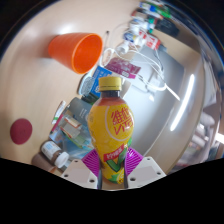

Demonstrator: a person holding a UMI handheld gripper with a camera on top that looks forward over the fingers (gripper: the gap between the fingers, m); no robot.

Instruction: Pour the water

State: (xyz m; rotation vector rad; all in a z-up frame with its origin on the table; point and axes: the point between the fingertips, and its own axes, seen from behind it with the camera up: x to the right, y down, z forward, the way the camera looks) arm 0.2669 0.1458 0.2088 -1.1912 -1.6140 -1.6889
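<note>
You had the bottle of yellow drink at the centre of the frame, upright relative to the fingers, its orange cap toward the top and its yellow label with red characters facing the camera. Your hand-held gripper was clamped on the bottle's lower part: both pink pads pressed against its sides, low in the frame. The whole view was tilted. In the upper left of the frame an orange cup lay on its side on the pale tabletop, its mouth turned toward the bottle. Behind the bottle, from the lower left up to the upper right, ran a clutter of small bottles and packets; you could not tell what each one was. A dark red round thing sat at the far left.
</note>
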